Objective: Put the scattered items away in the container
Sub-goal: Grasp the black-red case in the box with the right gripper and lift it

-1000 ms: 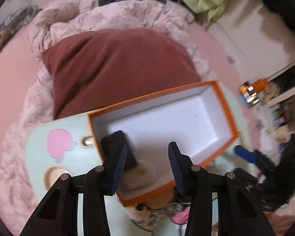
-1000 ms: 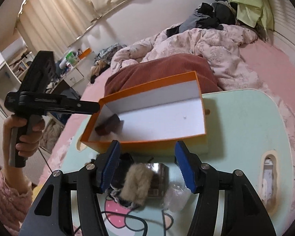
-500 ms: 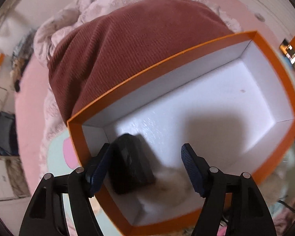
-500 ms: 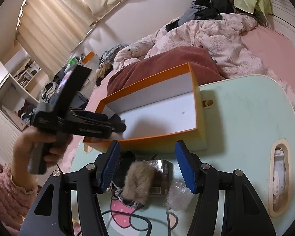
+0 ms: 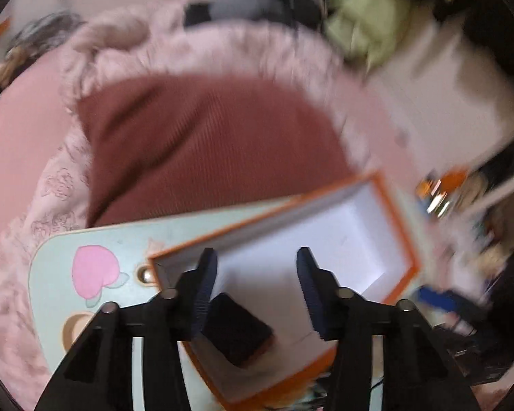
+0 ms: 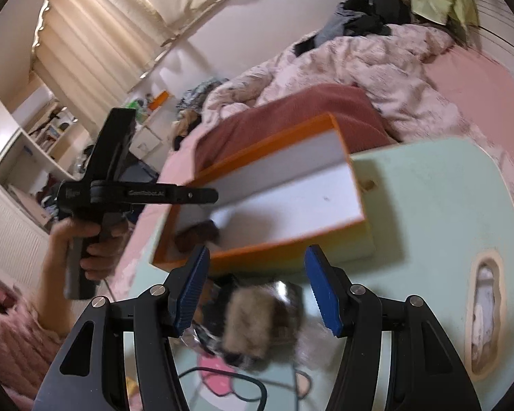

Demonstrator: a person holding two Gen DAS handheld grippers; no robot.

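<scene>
Reading layout, we see tan furry clump (image 6: 257, 325) on mint-green table (image 6: 445, 205), between spread pads of right gripper (image 6: 257, 287), untouched. Orange-rimmed white box (image 6: 284, 202) lies just beyond. Left gripper (image 5: 257, 284) closing, empty, above box; black block (image 5: 238, 330) inside. We judge right hand nearer.

Soft, even daylight through pale curtains (image 6: 96, 44), dim black vignette at fisheye edges, strong barrel distortion, left wrist view heavily motion-smeared, orange box (image 5: 325, 274) blurred, right wrist view sharper, furry item (image 6: 253, 325) blurred, faint shadows inside box
</scene>
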